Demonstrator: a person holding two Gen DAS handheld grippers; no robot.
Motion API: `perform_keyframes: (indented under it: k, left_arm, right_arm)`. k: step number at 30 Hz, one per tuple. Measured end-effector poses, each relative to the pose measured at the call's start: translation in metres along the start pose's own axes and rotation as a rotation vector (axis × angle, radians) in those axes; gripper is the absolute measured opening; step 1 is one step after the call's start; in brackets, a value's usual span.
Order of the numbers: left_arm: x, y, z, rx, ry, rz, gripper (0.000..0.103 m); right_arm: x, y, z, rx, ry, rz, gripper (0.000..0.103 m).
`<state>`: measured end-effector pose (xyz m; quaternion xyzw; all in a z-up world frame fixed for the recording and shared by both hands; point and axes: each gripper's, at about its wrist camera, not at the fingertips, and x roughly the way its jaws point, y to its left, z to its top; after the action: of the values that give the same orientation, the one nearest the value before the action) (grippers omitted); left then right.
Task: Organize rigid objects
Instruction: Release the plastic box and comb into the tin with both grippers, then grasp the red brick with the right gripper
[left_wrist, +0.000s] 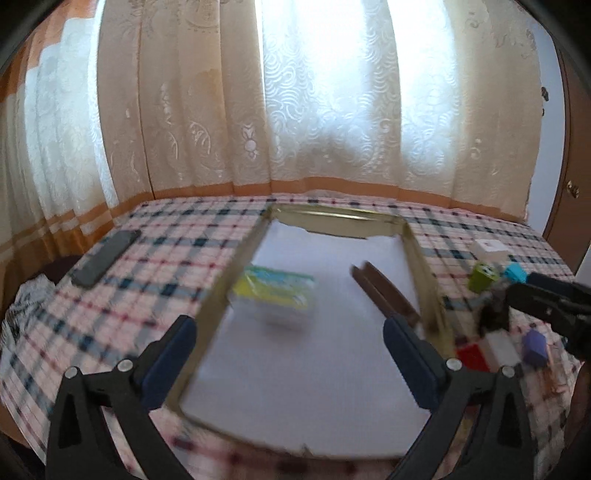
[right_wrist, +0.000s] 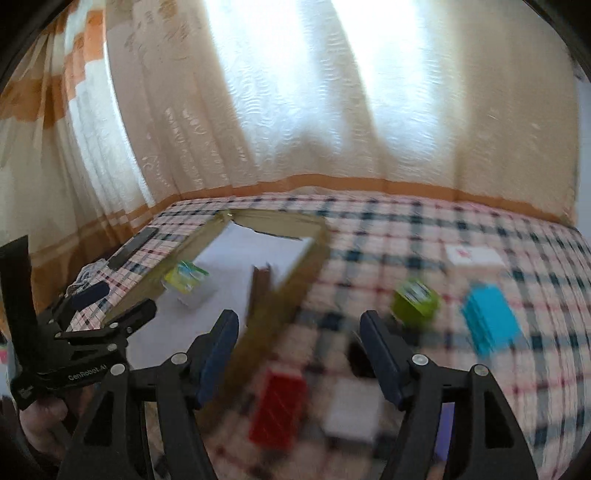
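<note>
A gold-rimmed tray (left_wrist: 240, 254) with a white liner lies on the plaid table. In it are a yellow-green box (left_wrist: 275, 295) and a brown bar (left_wrist: 384, 291). My left gripper (left_wrist: 288, 358) is open and empty over the tray's near half. My right gripper (right_wrist: 299, 354) is open and empty above a red block (right_wrist: 279, 410) and a white block (right_wrist: 352, 410), right of the tray rim (right_wrist: 273, 310). A green block (right_wrist: 415, 301), a blue block (right_wrist: 489, 323) and a white box (right_wrist: 474, 254) lie further right. The right wrist view is blurred.
A dark phone (left_wrist: 105, 256) lies on the tablecloth left of the tray. A purple block (left_wrist: 535, 347) sits near the right edge. Curtains (left_wrist: 295, 110) hang behind the table. A crumpled cloth (left_wrist: 26, 306) lies at the left edge.
</note>
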<state>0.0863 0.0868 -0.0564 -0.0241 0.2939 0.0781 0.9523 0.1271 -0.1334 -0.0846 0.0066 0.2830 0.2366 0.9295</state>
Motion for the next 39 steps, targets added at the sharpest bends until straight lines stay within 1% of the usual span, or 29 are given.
perform_keyframes:
  k: [3,6,9,10,11,12,13,15,17,20,22,23,25,28,29,31,33,36,37,38,39]
  left_arm:
    - [-0.017,-0.016,-0.015,0.010,-0.038,-0.012,0.103]
    - [-0.035,-0.035,-0.024,0.048,-0.073,-0.047,0.103]
    - [-0.051,-0.057,-0.029,0.080,-0.103,-0.110,0.103]
    - [-0.055,-0.066,-0.030,0.096,-0.105,-0.145,0.103]
    - [-0.057,-0.071,-0.030,0.102,-0.103,-0.164,0.103]
    - [-0.056,-0.075,-0.031,0.108,-0.101,-0.164,0.103]
    - [-0.056,-0.077,-0.031,0.113,-0.102,-0.151,0.103]
    - [-0.054,-0.076,-0.030,0.119,-0.108,-0.109,0.103]
    - [-0.049,-0.066,-0.028,0.096,-0.109,-0.045,0.103]
    - [-0.040,-0.046,-0.026,0.057,-0.093,0.006,0.103]
    - [-0.032,-0.033,-0.024,0.038,-0.082,0.049,0.103]
    - [-0.028,-0.025,-0.024,0.017,-0.074,0.059,0.103]
    - [-0.025,-0.012,-0.024,-0.023,-0.068,0.058,0.103]
    - [-0.024,-0.004,-0.026,-0.041,-0.063,0.057,0.103]
    - [-0.025,-0.004,-0.027,-0.043,-0.065,0.050,0.103]
    - [-0.027,-0.006,-0.028,-0.041,-0.068,0.036,0.103]
    - [-0.029,-0.010,-0.028,-0.033,-0.072,0.026,0.103]
    - [-0.029,-0.017,-0.027,-0.019,-0.071,0.016,0.103]
    - [-0.029,-0.019,-0.027,-0.017,-0.071,0.014,0.103]
    - [-0.029,-0.021,-0.027,-0.014,-0.069,0.008,0.103]
    - [-0.029,-0.023,-0.027,-0.010,-0.067,0.001,0.103]
  right_arm:
    - [-0.015,-0.014,-0.021,0.007,-0.009,-0.033,0.070]
    - [-0.031,-0.029,-0.037,0.028,-0.029,-0.069,0.070]
    - [-0.043,-0.045,-0.047,0.064,-0.052,-0.105,0.070]
    - [-0.046,-0.051,-0.050,0.083,-0.059,-0.118,0.070]
    - [-0.049,-0.056,-0.052,0.103,-0.066,-0.125,0.070]
    - [-0.050,-0.058,-0.054,0.116,-0.069,-0.123,0.070]
    - [-0.048,-0.058,-0.055,0.122,-0.064,-0.112,0.070]
    - [-0.040,-0.046,-0.056,0.095,-0.042,-0.076,0.070]
    - [-0.031,-0.030,-0.056,0.049,-0.030,-0.051,0.070]
    - [-0.009,-0.005,-0.058,0.001,0.013,-0.010,0.070]
    - [0.003,0.007,-0.058,-0.016,0.036,0.005,0.070]
    - [0.010,0.013,-0.058,-0.032,0.051,0.007,0.070]
    - [0.018,0.021,-0.059,-0.049,0.067,0.005,0.064]
    - [0.034,0.028,-0.058,-0.062,0.126,-0.006,0.057]
    - [0.037,0.029,-0.058,-0.066,0.140,-0.016,0.056]
    - [0.043,0.031,-0.057,-0.073,0.163,-0.020,0.051]
    - [0.051,0.035,-0.058,-0.090,0.204,-0.038,0.048]
    - [0.054,0.036,-0.058,-0.099,0.215,-0.053,0.045]
    - [0.053,0.035,-0.058,-0.098,0.214,-0.055,0.038]
    - [0.051,0.034,-0.058,-0.093,0.211,-0.048,0.034]
    - [0.050,0.033,-0.058,-0.086,0.210,-0.041,0.034]
